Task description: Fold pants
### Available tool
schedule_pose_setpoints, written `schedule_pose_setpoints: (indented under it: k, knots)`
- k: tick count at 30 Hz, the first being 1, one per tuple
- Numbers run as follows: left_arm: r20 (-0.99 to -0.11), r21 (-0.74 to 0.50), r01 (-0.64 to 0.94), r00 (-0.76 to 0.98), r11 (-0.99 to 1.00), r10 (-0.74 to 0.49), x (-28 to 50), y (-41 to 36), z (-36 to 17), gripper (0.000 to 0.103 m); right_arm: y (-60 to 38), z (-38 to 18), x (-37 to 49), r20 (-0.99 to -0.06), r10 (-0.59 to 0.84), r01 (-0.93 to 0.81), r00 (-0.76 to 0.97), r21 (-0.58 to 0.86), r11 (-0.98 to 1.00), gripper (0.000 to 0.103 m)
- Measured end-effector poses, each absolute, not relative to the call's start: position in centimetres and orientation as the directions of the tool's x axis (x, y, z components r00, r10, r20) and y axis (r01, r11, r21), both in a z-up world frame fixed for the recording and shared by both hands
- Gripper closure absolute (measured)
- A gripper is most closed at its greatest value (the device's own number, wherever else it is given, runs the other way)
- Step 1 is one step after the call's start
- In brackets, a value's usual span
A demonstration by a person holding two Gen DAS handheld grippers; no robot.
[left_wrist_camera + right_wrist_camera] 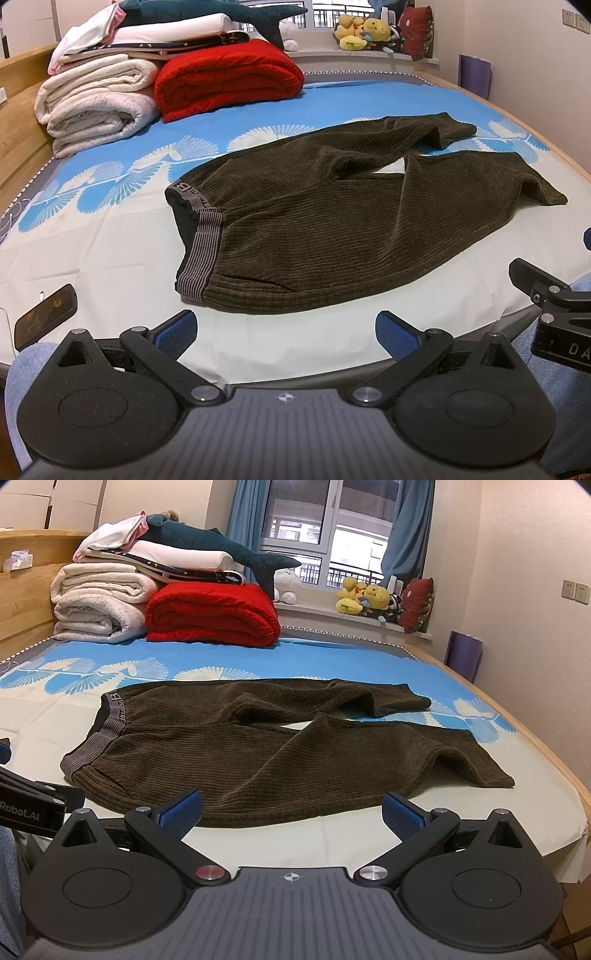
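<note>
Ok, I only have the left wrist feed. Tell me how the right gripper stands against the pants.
Observer: The right gripper is open, its pads wide apart, gripping nothing.
Operator: Give me its place along the pants.
Observer: It faces the near edge of the pants, roughly midway between the waistband on its left and the near leg's hem on its right.
Operator: Name what my view cuts off behind the bed.
Observer: Blue curtains hang on either side of the window.
</note>
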State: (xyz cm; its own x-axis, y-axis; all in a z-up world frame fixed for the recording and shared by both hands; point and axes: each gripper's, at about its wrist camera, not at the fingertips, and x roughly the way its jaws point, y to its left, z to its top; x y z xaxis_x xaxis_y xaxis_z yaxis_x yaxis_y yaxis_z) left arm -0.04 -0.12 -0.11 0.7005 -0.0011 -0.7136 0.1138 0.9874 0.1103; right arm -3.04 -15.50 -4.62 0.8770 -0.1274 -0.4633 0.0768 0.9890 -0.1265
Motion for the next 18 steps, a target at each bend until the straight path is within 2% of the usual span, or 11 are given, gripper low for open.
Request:
schedule_pose_setpoints:
  k: [18]
  knots:
    - [-0.715, 0.112, 0.114, 0.7, 0.987, 0.0, -0.06, -0.07, -0.16, 0.0, -15.61, -4.77, -3.06, -0.467, -0.128, 0.077, 0.875, -0.126, 0.989, 0.001]
